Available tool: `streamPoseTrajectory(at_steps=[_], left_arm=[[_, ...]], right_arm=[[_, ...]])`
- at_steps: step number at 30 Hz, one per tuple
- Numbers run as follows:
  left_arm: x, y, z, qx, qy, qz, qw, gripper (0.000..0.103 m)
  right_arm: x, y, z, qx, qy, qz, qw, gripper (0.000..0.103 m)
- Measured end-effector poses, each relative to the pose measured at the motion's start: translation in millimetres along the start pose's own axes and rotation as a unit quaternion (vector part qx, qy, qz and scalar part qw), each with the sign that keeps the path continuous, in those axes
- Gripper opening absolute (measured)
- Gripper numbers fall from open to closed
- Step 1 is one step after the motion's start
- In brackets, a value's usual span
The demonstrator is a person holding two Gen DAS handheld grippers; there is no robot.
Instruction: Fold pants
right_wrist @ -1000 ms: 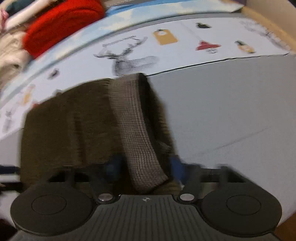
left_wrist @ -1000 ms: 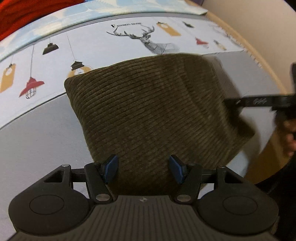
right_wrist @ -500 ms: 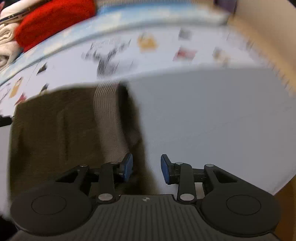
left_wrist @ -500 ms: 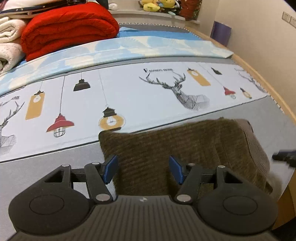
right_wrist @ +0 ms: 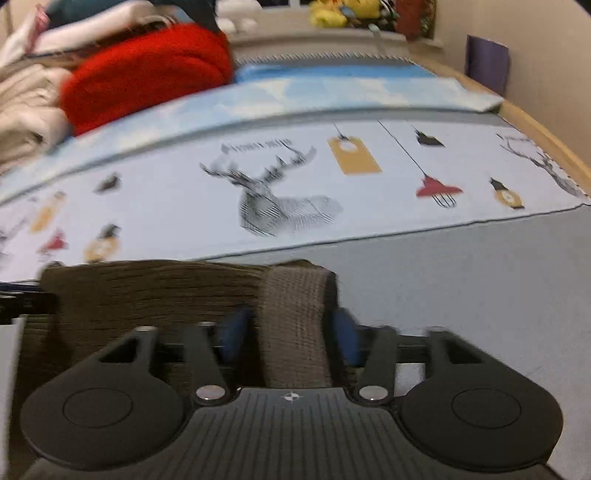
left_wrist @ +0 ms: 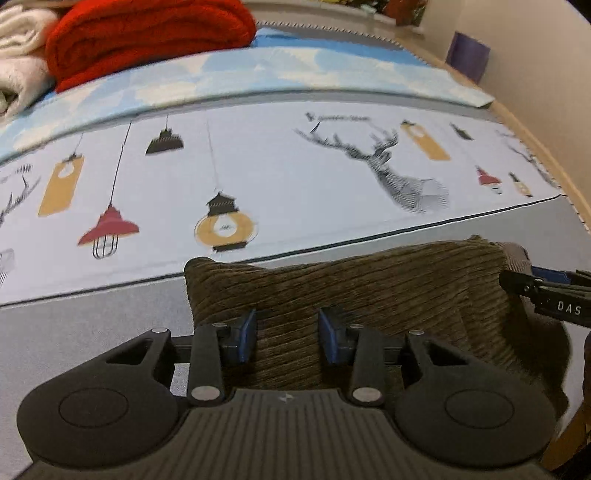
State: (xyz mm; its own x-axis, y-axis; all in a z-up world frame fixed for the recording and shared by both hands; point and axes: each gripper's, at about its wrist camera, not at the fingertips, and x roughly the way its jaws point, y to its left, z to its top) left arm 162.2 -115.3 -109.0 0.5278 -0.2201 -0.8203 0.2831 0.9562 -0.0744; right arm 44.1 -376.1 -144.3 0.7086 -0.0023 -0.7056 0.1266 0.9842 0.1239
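The dark olive corduroy pants (left_wrist: pixel 369 295) lie folded into a compact bundle on the grey strip of the bed. My left gripper (left_wrist: pixel 288 334) is open, its blue pads standing apart over the bundle's near left part. The pants also show in the right wrist view (right_wrist: pixel 155 295), with the ribbed waistband (right_wrist: pixel 295 317) at their right end. My right gripper (right_wrist: pixel 288 336) is open, its pads either side of the waistband; this view is blurred. The right gripper's tip also shows in the left wrist view (left_wrist: pixel 546 295) at the bundle's right end.
The bed sheet (left_wrist: pixel 295 177) has lamp and deer prints. A red blanket (left_wrist: pixel 147 33) and white folded bedding (left_wrist: pixel 18 55) are stacked at the far left. A wooden bed edge (left_wrist: pixel 546 147) and the wall run along the right.
Both grippers have drawn back and tilted up, so the bundle now sits lower in view. The right gripper's pads have shifted from right of the waistband to straddling it.
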Motion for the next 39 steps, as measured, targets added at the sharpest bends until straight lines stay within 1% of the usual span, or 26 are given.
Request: streamPoseTrajectory(at_steps=[2, 3, 4, 7, 8, 10, 13, 14, 15, 16, 17, 18, 19, 20, 21, 23, 24, 25, 27, 28, 29, 30, 32, 34, 36, 39], left_arm=[[5.1, 4.8, 0.0, -0.011, 0.005, -0.006, 0.9999, 0.042], [4.5, 6.0, -0.4, -0.011, 0.004, -0.010, 0.9999, 0.042], [2.5, 5.8, -0.4, -0.007, 0.005, -0.013, 0.9999, 0.043], [-11.2, 6.7, 0.0, 0.000, 0.007, -0.015, 0.9999, 0.052], [-18.9, 7.7, -0.8, -0.001, 0.003, -0.022, 0.9998, 0.055], [-36.2, 8.7, -4.6, 0.009, -0.003, -0.051, 0.9986, 0.057], [-55.9, 0.7, -18.0, 0.058, -0.004, -0.093, 0.9940, 0.062], [-59.3, -3.9, -24.3, 0.079, 0.000, -0.104, 0.9915, 0.069], [-60.9, -8.9, -31.4, 0.104, 0.009, -0.114, 0.9881, 0.078], [-59.2, -16.0, -41.7, 0.138, 0.028, -0.123, 0.9823, 0.081], [-54.5, -23.1, -52.9, 0.173, 0.053, -0.125, 0.9756, 0.083], [-47.8, -31.5, -66.9, 0.213, 0.082, -0.115, 0.9668, 0.083], [-40.9, -39.7, -82.1, 0.255, 0.104, -0.092, 0.9570, 0.084], [-38.3, -45.0, -93.0, 0.282, 0.106, -0.072, 0.9507, 0.089], [-40.5, -48.2, -97.4, 0.292, 0.092, -0.059, 0.9502, 0.091], [-46.7, -47.2, -89.7, 0.267, 0.083, -0.060, 0.9582, 0.091], [-50.2, -43.0, -83.6, 0.242, 0.071, -0.061, 0.9656, 0.091], [-52.7, -36.6, -76.0, 0.208, 0.056, -0.058, 0.9749, 0.093], [-51.3, -21.8, -64.2, 0.144, 0.046, -0.050, 0.9872, 0.098], [-47.5, -11.8, -58.7, 0.101, 0.049, -0.050, 0.9925, 0.098], [-43.0, -3.2, -55.2, 0.067, 0.055, -0.051, 0.9949, 0.098], [-37.7, 5.3, -53.2, 0.029, 0.064, -0.053, 0.9961, 0.098], [-23.4, 25.7, -52.3, -0.046, 0.089, -0.056, 0.9934, 0.098], [-13.5, 35.6, -53.0, -0.088, 0.104, -0.055, 0.9891, 0.098], [-3.9, 44.1, -50.4, -0.118, 0.115, -0.063, 0.9843, 0.098], [10.8, 45.2, -53.5, -0.148, 0.130, -0.101, 0.9752, 0.098]], right_arm=[[15.5, -6.7, -2.7, 0.036, 0.013, 0.006, 0.999, 0.066], [18.5, -9.9, -4.1, 0.052, 0.017, 0.007, 0.998, 0.070], [21.1, -12.0, -5.4, 0.059, 0.019, 0.006, 0.998, 0.071], [15.4, -13.7, -4.2, 0.055, 0.021, 0.013, 0.998, 0.071], [9.2, -14.4, -3.0, 0.055, 0.022, 0.018, 0.998, 0.071], [-8.5, -19.2, -3.2, 0.051, 0.016, 0.032, 0.998, 0.070], [-34.4, -25.6, -13.1, 0.031, 0.010, 0.073, 0.997, 0.071], [-39.8, -26.8, -19.4, 0.023, 0.018, 0.084, 0.996, 0.072], [-41.4, -26.7, -26.1, 0.012, 0.033, 0.086, 0.996, 0.075], [-39.8, -25.2, -33.7, -0.001, 0.053, 0.079, 0.995, 0.079], [-34.5, -23.9, -44.2, -0.014, 0.080, 0.067, 0.994, 0.080], [-29.1, -24.6, -53.2, -0.018, 0.099, 0.060, 0.993, 0.084], [-25.0, -26.8, -60.0, -0.014, 0.115, 0.057, 0.992, 0.089], [-23.7, -30.1, -63.1, -0.002, 0.121, 0.059, 0.991, 0.090], [-24.5, -34.0, -63.3, 0.015, 0.120, 0.064, 0.991, 0.091], [-25.5, -41.3, -62.6, 0.048, 0.124, 0.072, 0.989, 0.092], [-25.2, -43.6, -62.8, 0.060, 0.124, 0.072, 0.988, 0.092], [-24.8, -44.8, -62.5, 0.070, 0.125, 0.074, 0.987, 0.092], [-21.1, -44.9, -61.8, 0.084, 0.132, 0.081, 0.984, 0.092], [-18.5, -44.5, -61.9, 0.087, 0.133, 0.085, 0.984, 0.092], [-15.0, -43.2, -61.4, 0.089, 0.135, 0.089, 0.983, 0.092], [-12.6, -42.2, -60.8, 0.089, 0.135, 0.093, 0.982, 0.092], [-7.6, -41.7, -59.9, 0.093, 0.136, 0.098, 0.982, 0.092], [-3.6, -42.8, -57.3, 0.097, 0.134, 0.101, 0.981, 0.093], [-0.8, -43.1, -55.1, 0.100, 0.133, 0.104, 0.981, 0.094], [5.5, -43.1, -49.9, 0.103, 0.137, 0.106, 0.979, 0.096]])
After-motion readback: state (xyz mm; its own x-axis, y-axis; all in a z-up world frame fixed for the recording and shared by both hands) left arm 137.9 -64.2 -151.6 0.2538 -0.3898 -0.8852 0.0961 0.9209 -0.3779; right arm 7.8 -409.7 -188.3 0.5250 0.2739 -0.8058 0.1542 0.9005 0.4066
